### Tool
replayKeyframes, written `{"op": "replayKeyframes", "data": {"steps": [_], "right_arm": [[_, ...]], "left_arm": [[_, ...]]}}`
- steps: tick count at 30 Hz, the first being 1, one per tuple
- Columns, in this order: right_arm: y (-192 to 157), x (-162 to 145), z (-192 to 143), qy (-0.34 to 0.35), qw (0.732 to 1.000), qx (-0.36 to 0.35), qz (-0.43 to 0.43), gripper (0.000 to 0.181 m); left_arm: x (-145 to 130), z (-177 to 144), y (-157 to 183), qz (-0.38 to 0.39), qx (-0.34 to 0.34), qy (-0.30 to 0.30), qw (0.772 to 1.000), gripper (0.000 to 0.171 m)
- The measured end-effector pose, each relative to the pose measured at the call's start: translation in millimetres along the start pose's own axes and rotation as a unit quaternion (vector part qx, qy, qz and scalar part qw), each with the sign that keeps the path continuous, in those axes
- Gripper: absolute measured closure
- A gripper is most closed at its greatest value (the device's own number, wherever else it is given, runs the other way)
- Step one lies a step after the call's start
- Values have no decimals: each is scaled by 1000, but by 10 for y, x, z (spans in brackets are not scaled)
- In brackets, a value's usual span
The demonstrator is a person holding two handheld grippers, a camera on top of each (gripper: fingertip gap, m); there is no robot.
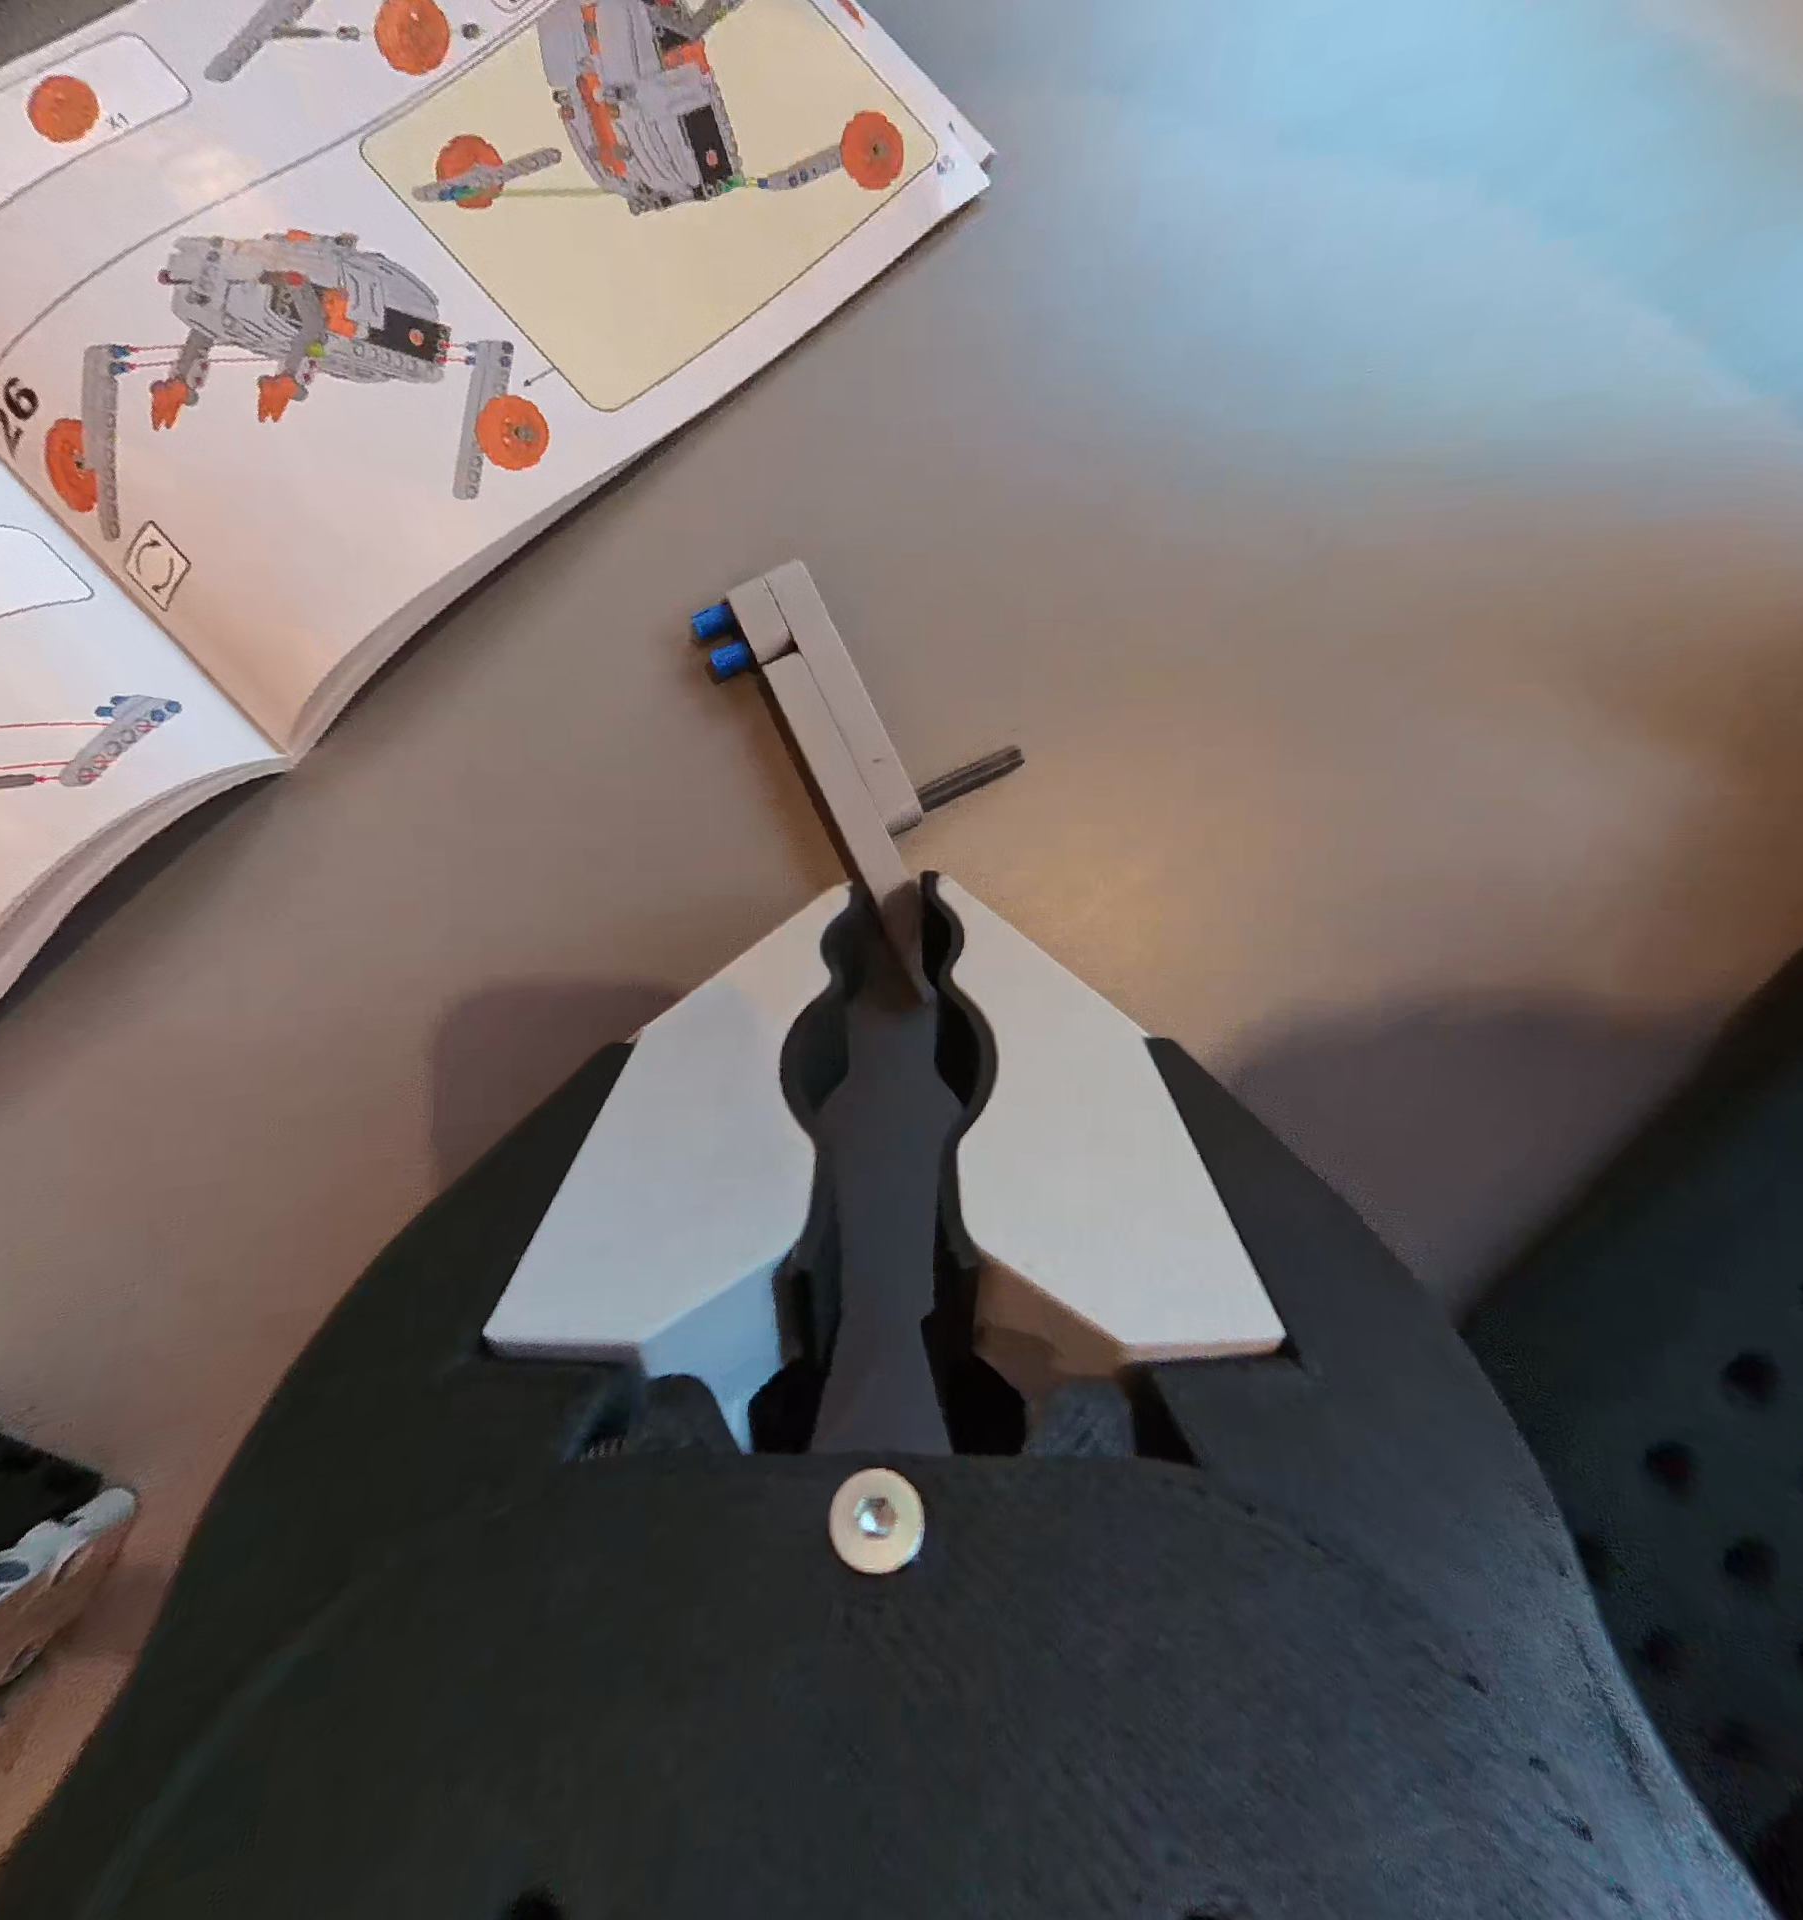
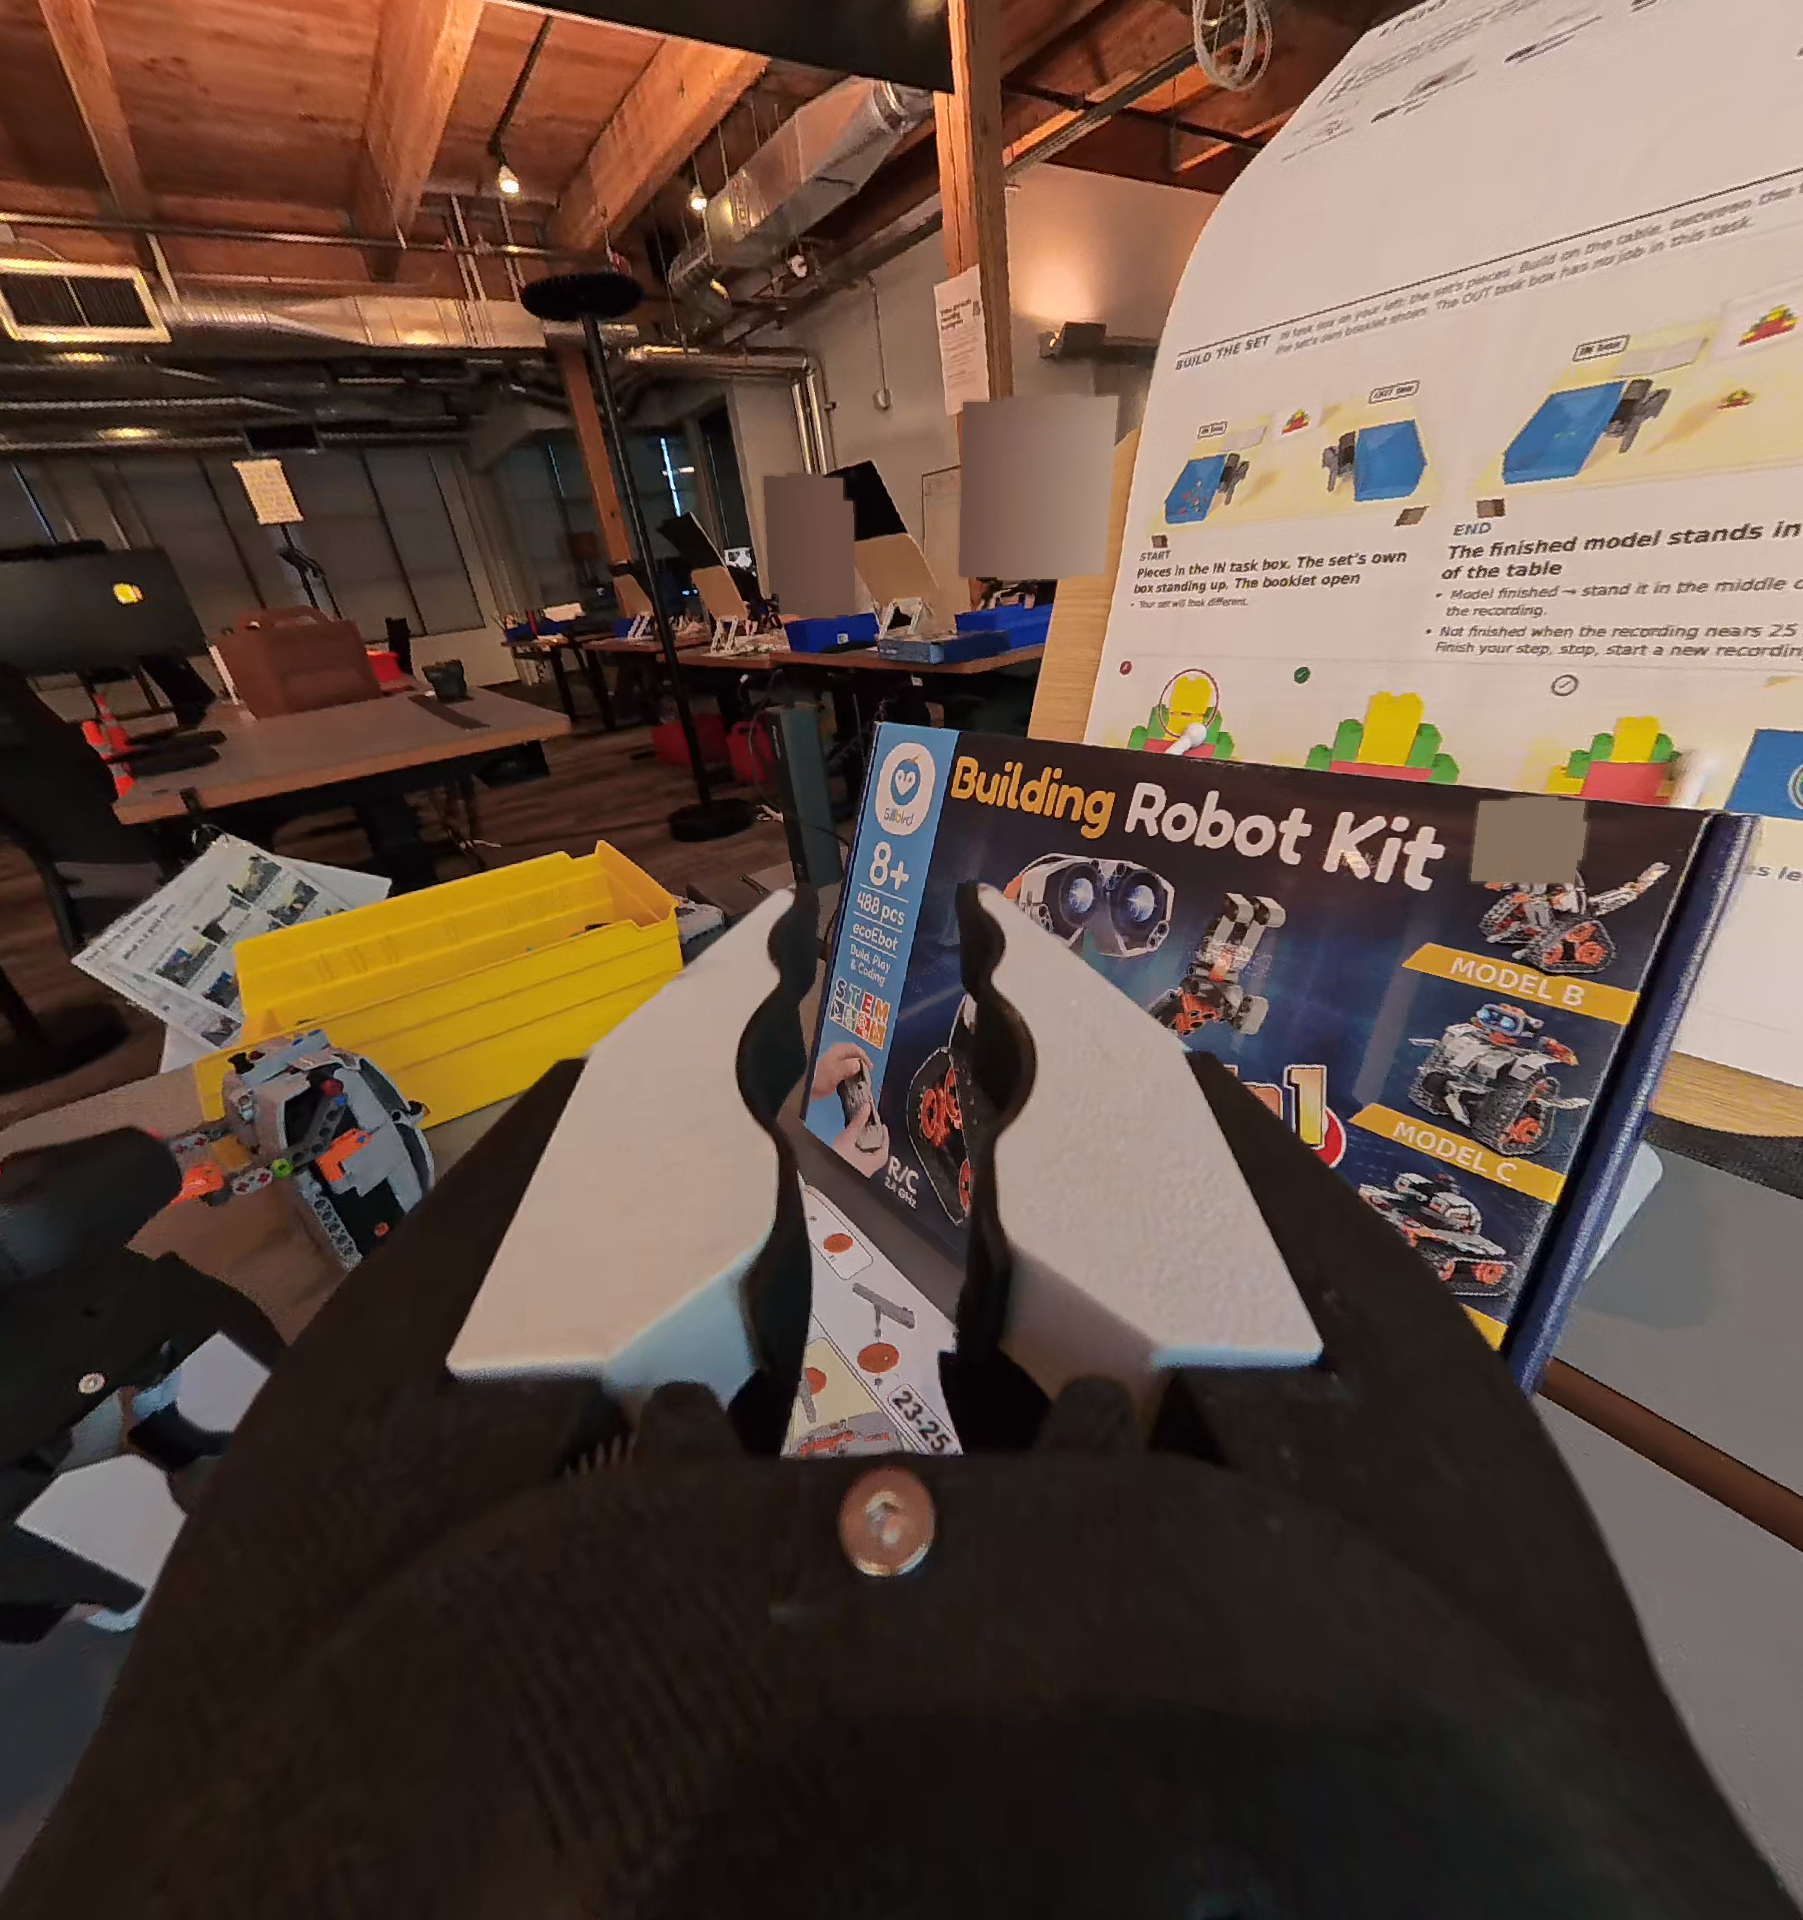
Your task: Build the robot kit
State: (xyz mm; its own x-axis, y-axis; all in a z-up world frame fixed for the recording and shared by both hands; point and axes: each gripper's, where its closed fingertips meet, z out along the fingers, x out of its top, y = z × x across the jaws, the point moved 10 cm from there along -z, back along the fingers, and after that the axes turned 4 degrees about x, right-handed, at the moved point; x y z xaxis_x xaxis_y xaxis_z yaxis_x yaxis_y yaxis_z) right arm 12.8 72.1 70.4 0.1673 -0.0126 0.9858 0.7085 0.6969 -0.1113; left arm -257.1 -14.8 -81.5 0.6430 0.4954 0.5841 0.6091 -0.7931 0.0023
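Note:
My left gripper [image 1: 892, 904] is shut on the near end of a grey beam assembly [image 1: 824, 707]. The assembly has two blue pins [image 1: 722, 639] at its far end and a dark axle [image 1: 970, 777] sticking out to the right. It is held just above the grey-brown table [image 1: 1292, 623]. My right gripper [image 2: 881, 914] is open and empty, raised above the table and facing the dark blue kit box [image 2: 1292, 1018]. The left gripper also shows at the left edge of the right wrist view [image 2: 45, 1299].
An open instruction booklet [image 1: 305, 364] lies at the upper left. A partly built grey and orange model [image 2: 325, 1143] stands in front of a yellow bin [image 2: 461, 977]. A white instruction board [image 2: 1499, 468] stands behind the box. A black perforated surface [image 1: 1728, 1507] is at the right. My right fingertips sit around 30 cm from my left ones.

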Motion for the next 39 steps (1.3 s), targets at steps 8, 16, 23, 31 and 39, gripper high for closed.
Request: {"op": "replayKeyframes", "data": {"steps": [8,16,23,31,39], "right_arm": [[43,-85,40,0,999,15,37,157],[59,-127,60,-11,999,15,39,157],[38,-198,123,-32,998,26,42,157],[12,-270,184,-52,998,18,20,150],[-84,-282,247,-58,998,23,-8,138]], "left_arm": [[-93,-78,-147,-3,57,-17,998,165],[-285,-214,-436,-74,138,-31,987,166],[-284,-233,-445,-93,140,-27,985,152],[140,-882,-169,-41,71,192,978,147],[421,-2808,-1261,-95,232,318,914,130]]}}
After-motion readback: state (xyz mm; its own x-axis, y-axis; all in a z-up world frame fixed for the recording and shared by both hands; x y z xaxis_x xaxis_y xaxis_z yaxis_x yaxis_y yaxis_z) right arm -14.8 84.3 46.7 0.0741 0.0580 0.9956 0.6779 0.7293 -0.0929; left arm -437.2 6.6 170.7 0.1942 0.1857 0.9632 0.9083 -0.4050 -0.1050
